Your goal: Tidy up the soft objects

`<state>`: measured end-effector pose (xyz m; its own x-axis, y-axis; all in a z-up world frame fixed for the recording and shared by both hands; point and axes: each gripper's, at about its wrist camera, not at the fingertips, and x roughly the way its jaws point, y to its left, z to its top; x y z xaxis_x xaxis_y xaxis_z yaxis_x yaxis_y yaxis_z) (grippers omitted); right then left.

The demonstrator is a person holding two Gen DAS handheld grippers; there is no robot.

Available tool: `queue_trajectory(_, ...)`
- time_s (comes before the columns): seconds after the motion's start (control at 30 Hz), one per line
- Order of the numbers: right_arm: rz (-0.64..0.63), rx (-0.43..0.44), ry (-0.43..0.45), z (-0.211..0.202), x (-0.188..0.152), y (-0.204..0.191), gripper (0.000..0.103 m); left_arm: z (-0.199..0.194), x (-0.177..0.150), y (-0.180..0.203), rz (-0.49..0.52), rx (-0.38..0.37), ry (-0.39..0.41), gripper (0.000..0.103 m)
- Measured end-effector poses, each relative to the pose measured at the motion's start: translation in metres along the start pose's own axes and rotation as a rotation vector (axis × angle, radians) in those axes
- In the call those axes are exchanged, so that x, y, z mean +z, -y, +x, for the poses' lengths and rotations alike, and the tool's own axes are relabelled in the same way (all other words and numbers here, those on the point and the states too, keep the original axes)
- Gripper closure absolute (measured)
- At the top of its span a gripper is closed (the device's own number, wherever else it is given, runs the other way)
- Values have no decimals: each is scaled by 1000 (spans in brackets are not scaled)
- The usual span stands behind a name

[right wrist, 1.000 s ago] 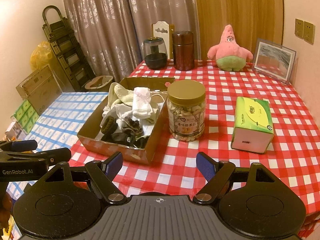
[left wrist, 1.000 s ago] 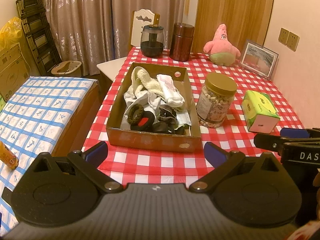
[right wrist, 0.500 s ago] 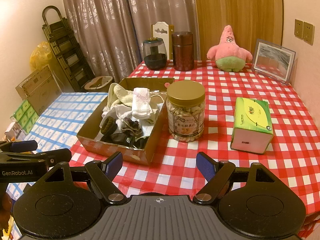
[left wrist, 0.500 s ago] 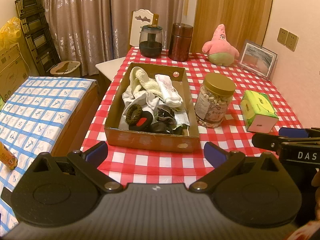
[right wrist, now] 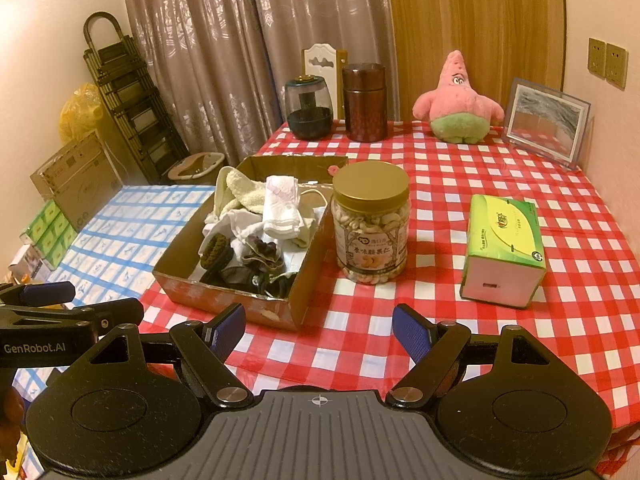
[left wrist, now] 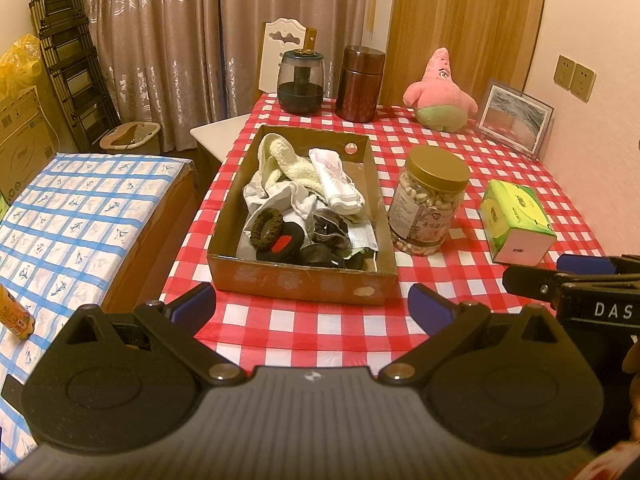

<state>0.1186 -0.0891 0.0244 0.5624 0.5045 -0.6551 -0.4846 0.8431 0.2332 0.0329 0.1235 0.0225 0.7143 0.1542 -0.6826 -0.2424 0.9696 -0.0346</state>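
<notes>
On the table [left wrist: 304, 332], under its red-checked cloth, a shallow cardboard box [left wrist: 304, 280] holds the soft things in a loose heap: a cream fluffy sock [left wrist: 288, 164], a folded white cloth [left wrist: 336, 184], a brown scrunchie [left wrist: 267, 229] and dark pieces at the near end. A nut jar [right wrist: 371, 222] stands just right of the box, with a green tissue pack [right wrist: 505, 248] further right and a pink plush star [right wrist: 458, 100] at the far edge. Both the left tongs [left wrist: 312, 304] and the right tongs [right wrist: 319, 330] hang over the near table edge with jaws spread wide, gripping nothing.

Matt cardboard box [left wrist: 300, 280]; glossy plastic tablecloth [left wrist: 320, 332]; fluffy cloth sock [left wrist: 294, 166].
</notes>
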Motion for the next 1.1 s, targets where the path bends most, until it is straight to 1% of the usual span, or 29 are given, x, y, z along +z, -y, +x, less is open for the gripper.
queue_trajectory(0.83, 0, -1, 0, 0, -1, 0, 23, 0, -1, -1, -1, -3, 0, 1)
queue_trajectory(0.93, -1, -1, 1, 0, -1, 0, 23, 1, 0, 4, -1, -14, 1, 1)
queue_trajectory(1.1, 0, -1, 0, 0, -1, 0, 23, 3, 0, 9, -13, -12, 11, 1)
